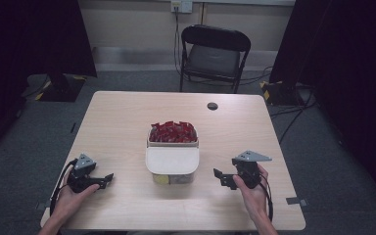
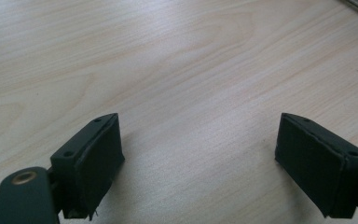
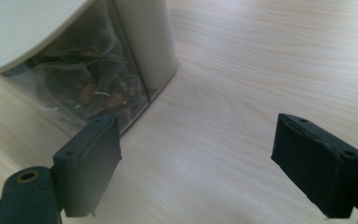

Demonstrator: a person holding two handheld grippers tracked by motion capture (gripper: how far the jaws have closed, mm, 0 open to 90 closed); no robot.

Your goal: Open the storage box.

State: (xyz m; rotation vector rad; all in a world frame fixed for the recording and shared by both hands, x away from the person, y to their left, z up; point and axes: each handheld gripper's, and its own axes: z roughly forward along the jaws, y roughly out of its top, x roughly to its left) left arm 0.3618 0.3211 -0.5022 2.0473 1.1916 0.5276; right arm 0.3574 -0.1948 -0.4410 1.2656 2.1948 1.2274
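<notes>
A two-part container (image 1: pixel 172 159) stands at the middle of the wooden table (image 1: pixel 127 112). Its far half is open and heaped with red packets (image 1: pixel 173 132); its near half is covered by a white lid (image 1: pixel 172 160). My left gripper (image 1: pixel 108 178) rests low on the table left of the container, open, with bare wood between its jaws (image 2: pixel 200 163). My right gripper (image 1: pixel 221 177) hovers to the container's right, open and holding nothing. In the right gripper view the container's clear wall (image 3: pixel 98 88) with wrapped items inside sits just beyond the left jaw (image 3: pixel 196 163).
A small dark round spot (image 1: pixel 212 105) marks the table's far side. A black folding chair (image 1: pixel 214 54) stands behind the table. Dark curtains and stands with cables flank the carpeted floor on both sides.
</notes>
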